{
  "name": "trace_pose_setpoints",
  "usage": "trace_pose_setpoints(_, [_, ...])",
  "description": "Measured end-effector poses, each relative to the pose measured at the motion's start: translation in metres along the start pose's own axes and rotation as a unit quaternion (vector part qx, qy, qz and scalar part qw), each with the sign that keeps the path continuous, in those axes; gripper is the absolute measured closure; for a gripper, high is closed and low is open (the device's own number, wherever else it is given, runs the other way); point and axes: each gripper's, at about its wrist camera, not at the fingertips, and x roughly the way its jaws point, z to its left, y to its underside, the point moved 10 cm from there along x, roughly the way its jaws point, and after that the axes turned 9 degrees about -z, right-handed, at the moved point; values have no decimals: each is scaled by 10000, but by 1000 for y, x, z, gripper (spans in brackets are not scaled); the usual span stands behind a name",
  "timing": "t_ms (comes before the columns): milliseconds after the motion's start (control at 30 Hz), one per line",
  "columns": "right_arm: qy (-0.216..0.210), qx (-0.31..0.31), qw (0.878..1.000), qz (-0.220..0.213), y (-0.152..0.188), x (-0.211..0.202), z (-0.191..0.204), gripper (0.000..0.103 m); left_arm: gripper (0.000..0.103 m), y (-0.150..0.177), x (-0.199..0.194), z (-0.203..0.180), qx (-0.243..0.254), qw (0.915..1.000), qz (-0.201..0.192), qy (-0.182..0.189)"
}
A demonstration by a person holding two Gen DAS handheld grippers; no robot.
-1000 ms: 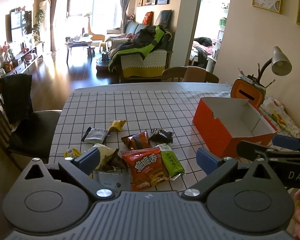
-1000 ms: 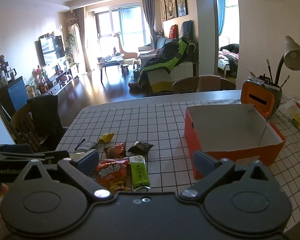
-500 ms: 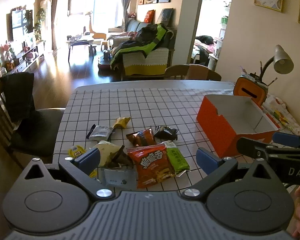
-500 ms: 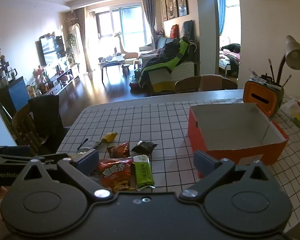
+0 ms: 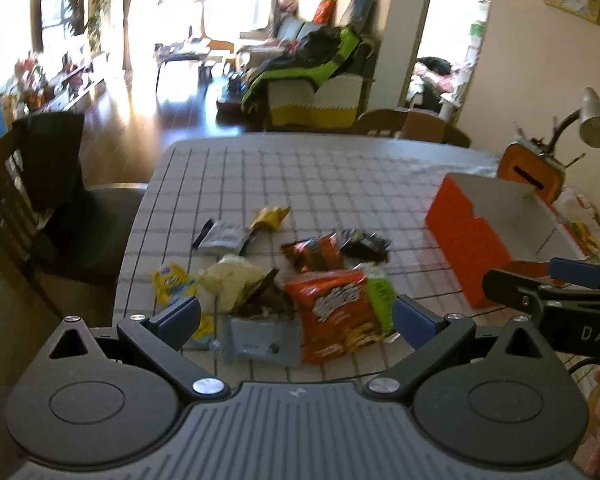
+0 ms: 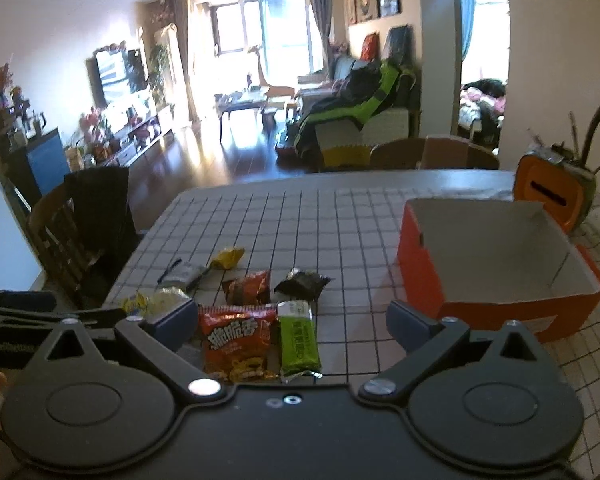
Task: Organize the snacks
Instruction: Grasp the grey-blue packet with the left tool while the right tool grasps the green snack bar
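Note:
Several snack packets lie in a loose pile near the front of the checked table. A red chip bag lies beside a green bar, with a small orange packet, a black packet, a grey sachet and yellow packets around them. An open orange box stands to the right, empty inside. My left gripper is open above the pile's near edge. My right gripper is open, just right of the left one, holding nothing.
A chair with a dark cloth over its back stands at the table's left edge. An orange pen holder and a desk lamp stand behind the box. A second chair stands at the far side.
Both grippers have swung slightly left and tilted down, so the pile and box shifted right in view. Both stay open and empty. No snack has moved.

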Motion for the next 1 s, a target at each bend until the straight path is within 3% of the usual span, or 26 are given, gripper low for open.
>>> trace_pose_setpoints(333, [-220, -259, 9966, 756, 48, 59, -7, 13, 1, 24, 38, 27, -111, 9985, 464, -271])
trace_pose_setpoints(600, [-424, -586, 9893, 1267, 76, 104, -16, 22, 3, 41, 72, 24, 242, 9966, 723, -321])
trace_pose_setpoints(1000, [-668, -974, 9807, 1561, 96, 164, -18, 32, 11, 71, 118, 22, 621, 9897, 1189, -503])
